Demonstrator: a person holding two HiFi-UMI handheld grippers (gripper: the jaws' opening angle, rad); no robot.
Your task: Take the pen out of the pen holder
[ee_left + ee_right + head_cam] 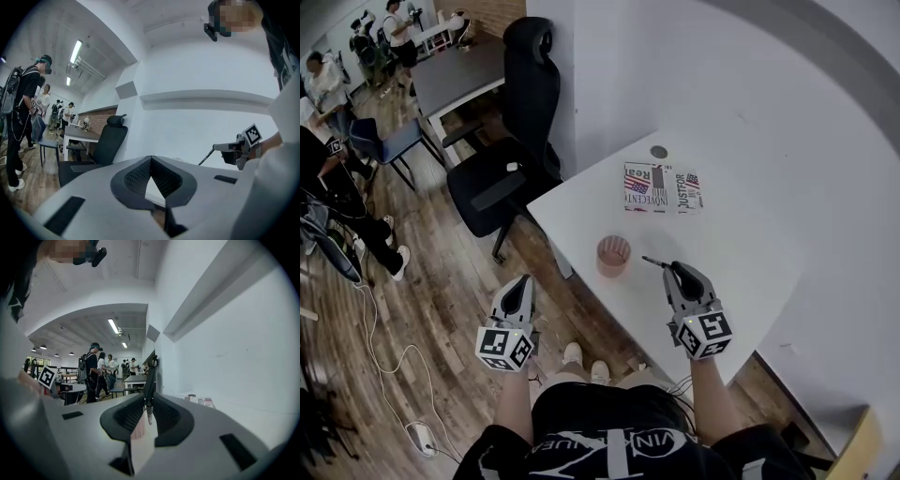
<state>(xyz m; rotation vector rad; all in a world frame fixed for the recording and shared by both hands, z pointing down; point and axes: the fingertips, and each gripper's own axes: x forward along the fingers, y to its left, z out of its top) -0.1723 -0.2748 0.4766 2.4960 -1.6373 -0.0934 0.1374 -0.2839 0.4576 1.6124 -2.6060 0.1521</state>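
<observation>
A pink ribbed pen holder (613, 255) stands upright near the front left edge of the white table (741, 244); nothing shows inside it. To its right, my right gripper (675, 269) is shut on a dark pen (655, 262) that points out of the jaws toward the holder. In the right gripper view the pen (150, 380) stands upright between the jaws, with the holder (137, 428) showing below it. My left gripper (521, 280) hangs off the table's left edge over the floor, shut and holding nothing. The left gripper view catches the right gripper (225, 147) and the pen (206, 157).
A booklet with flag print (661, 187) lies further back on the table, with a small round grey disc (659, 152) beyond it. A black office chair (520, 122) stands at the table's left. People (328, 178) and a white cable (389, 366) are on the wooden floor at left.
</observation>
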